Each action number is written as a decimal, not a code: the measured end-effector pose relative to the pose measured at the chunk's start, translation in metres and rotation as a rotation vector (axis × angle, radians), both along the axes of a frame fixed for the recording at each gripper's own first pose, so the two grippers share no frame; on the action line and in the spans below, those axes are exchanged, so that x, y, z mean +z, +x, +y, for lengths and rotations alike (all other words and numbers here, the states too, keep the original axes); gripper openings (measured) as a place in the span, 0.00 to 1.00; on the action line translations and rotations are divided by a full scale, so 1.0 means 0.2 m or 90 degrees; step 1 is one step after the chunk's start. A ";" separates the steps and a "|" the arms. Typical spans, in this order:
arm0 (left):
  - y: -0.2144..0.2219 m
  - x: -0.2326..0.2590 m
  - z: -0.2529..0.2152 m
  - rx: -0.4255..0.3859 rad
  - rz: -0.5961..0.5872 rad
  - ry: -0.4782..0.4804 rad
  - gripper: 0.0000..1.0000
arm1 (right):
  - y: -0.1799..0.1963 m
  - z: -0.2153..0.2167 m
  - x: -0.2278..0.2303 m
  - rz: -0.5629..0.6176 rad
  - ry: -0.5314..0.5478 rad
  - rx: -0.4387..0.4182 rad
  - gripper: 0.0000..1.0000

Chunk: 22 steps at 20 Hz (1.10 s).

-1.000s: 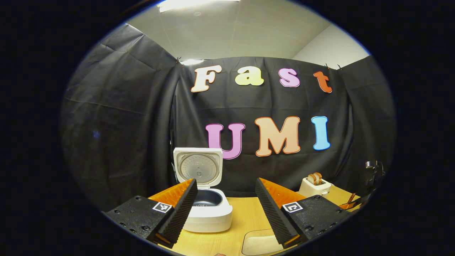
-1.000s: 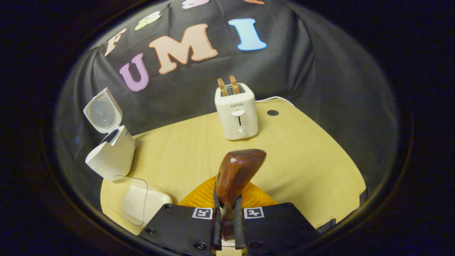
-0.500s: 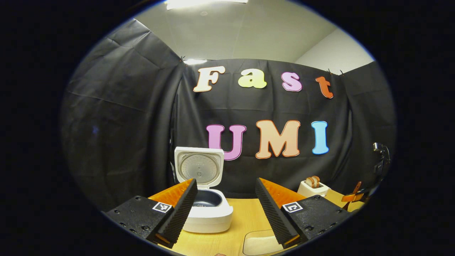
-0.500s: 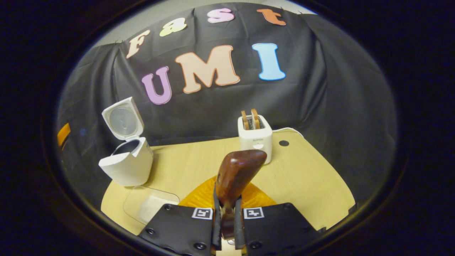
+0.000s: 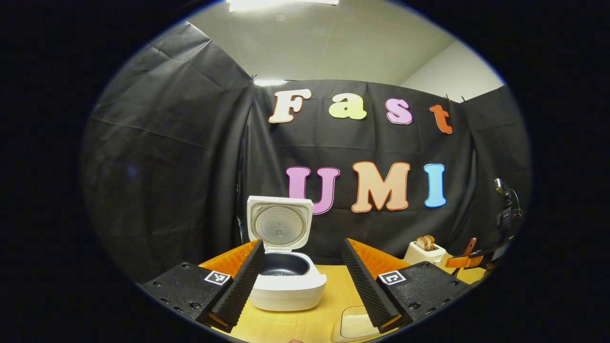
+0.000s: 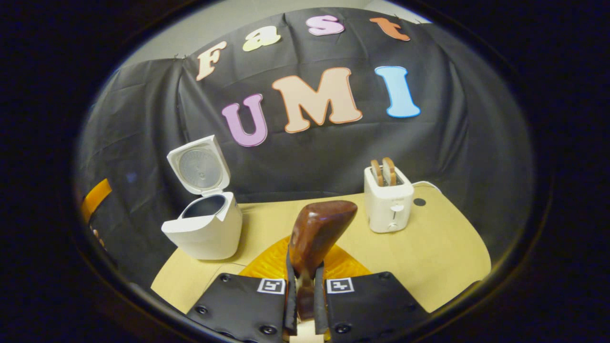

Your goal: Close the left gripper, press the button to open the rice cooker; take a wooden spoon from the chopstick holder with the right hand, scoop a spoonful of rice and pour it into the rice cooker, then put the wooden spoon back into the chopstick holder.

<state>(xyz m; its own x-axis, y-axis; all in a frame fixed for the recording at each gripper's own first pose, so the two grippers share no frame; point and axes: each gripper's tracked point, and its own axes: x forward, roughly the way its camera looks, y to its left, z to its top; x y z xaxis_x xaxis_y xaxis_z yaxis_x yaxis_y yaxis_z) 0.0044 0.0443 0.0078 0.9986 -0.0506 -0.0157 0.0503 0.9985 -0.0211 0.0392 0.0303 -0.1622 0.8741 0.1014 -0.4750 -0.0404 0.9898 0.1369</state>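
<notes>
The white rice cooker point(image 5: 287, 286) stands open on the table, its lid point(image 5: 279, 223) upright and the dark inner pot showing. My left gripper point(image 5: 302, 281) is open and hangs in front of it, touching nothing. My right gripper point(image 6: 305, 290) is shut on the handle of the dark wooden spoon point(image 6: 320, 229), whose bowl rises above the fingers. I cannot tell whether the spoon holds rice. In the right gripper view the rice cooker point(image 6: 206, 231) sits to the left, farther off. The right gripper with the spoon point(image 5: 464, 259) also appears at the far right of the left gripper view.
A clear rice container point(image 5: 355, 326) lies on the wooden table point(image 6: 443, 247) just in front of the left gripper. A white toaster point(image 6: 388, 204) with two slices stands at the back right. The left gripper point(image 6: 95, 197) shows at the left edge.
The right gripper has tilted up and swung left with the spoon, so cooker and toaster shift right and the rice container drops out of its view. The left gripper drifted slightly.
</notes>
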 end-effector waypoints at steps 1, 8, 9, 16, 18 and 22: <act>-0.01 -0.01 0.02 0.003 0.002 0.000 0.96 | 0.00 0.05 -0.02 0.000 0.004 0.007 0.16; -0.05 -0.08 0.15 0.006 0.025 0.005 0.96 | 0.01 0.29 -0.31 0.023 -0.028 0.024 0.19; -0.06 -0.09 0.16 0.007 0.029 0.002 0.96 | 0.01 0.30 -0.35 0.026 -0.040 0.021 0.17; -0.05 -0.14 0.24 0.006 0.044 -0.001 0.96 | 0.05 0.32 -0.52 0.009 -0.151 -0.017 0.19; -0.04 -0.15 0.26 0.007 0.045 -0.004 0.96 | 0.05 0.32 -0.57 0.010 -0.184 -0.025 0.18; -0.03 -0.16 0.30 0.012 0.044 -0.004 0.96 | 0.06 0.38 -0.61 0.015 -0.195 -0.029 0.19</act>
<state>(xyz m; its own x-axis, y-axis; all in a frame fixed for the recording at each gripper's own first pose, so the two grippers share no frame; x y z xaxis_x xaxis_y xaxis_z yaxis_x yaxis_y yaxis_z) -0.0022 0.1033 -0.0235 0.9959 -0.0328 -0.0849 0.0303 0.9991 -0.0306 0.0508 0.1057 -0.2835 0.8629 -0.0883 -0.4976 0.0045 0.9859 -0.1672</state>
